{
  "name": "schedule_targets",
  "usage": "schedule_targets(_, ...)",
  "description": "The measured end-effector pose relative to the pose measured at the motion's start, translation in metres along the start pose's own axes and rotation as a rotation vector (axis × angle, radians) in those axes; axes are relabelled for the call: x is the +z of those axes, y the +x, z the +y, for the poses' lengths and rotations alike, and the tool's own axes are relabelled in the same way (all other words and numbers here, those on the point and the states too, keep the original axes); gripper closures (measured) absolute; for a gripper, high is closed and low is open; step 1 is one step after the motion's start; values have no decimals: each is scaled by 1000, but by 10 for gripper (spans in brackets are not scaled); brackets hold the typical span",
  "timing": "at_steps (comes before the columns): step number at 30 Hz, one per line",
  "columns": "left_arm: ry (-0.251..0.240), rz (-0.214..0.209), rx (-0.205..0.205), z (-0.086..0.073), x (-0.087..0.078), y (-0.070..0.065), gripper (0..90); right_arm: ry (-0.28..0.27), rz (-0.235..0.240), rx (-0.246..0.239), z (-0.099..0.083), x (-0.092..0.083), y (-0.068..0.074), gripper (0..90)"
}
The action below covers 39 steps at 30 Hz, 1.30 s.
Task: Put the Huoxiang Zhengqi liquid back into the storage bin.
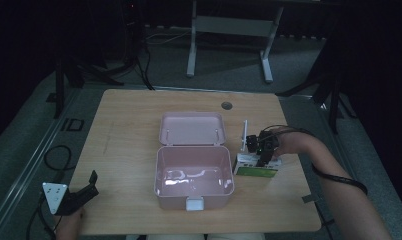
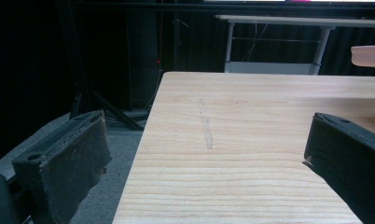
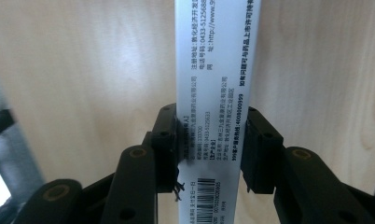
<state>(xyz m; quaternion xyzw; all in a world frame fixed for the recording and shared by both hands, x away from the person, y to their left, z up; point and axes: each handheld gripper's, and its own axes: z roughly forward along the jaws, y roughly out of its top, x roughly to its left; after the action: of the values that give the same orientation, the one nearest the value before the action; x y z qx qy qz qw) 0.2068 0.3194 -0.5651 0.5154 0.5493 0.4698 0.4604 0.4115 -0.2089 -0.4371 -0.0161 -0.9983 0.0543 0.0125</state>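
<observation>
Right gripper view: the right gripper (image 3: 212, 154) is clamped on the white carton (image 3: 213, 93), both pads pressed against its narrow printed sides. High view: the carton (image 1: 256, 165) lies on the table (image 1: 129, 120) just right of the open pink box (image 1: 194, 172). The left gripper (image 1: 84, 192) rests at the near-left corner, jaws apart around nothing.

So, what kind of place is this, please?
Probably a lab or recording studio, not a home: a bare wooden table stands among dark curtains, tripod legs and floor cables, with a second desk frame behind.
</observation>
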Motion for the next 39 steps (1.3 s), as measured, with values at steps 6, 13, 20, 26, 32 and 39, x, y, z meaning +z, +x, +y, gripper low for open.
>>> schedule_targets(6, 0, 3, 2, 0, 0, 0, 4, -7, 20, 6, -2, -14, 7, 621)
schedule_targets(13, 0, 5, 2, 0, 0, 0, 4, -4, 32, 10, -4, -31, 17, 621)
schedule_targets(20, -5, 0, 4, 0, 0, -1, 4, -5, 42, 23, -6, -53, 29, 621)
schedule_targets(26, -4, 7, 4, 0, 0, -1, 4, -10, 32, 37, -6, -80, 39, 621)
schedule_targets(32, -4, 10, 2, 0, 0, -1, 4, -6, 9, 43, -3, -105, 47, 621)
schedule_targets(39, -6, 11, 1, 0, 0, -1, 4, -29, -3, 34, 8, -129, 54, 621)
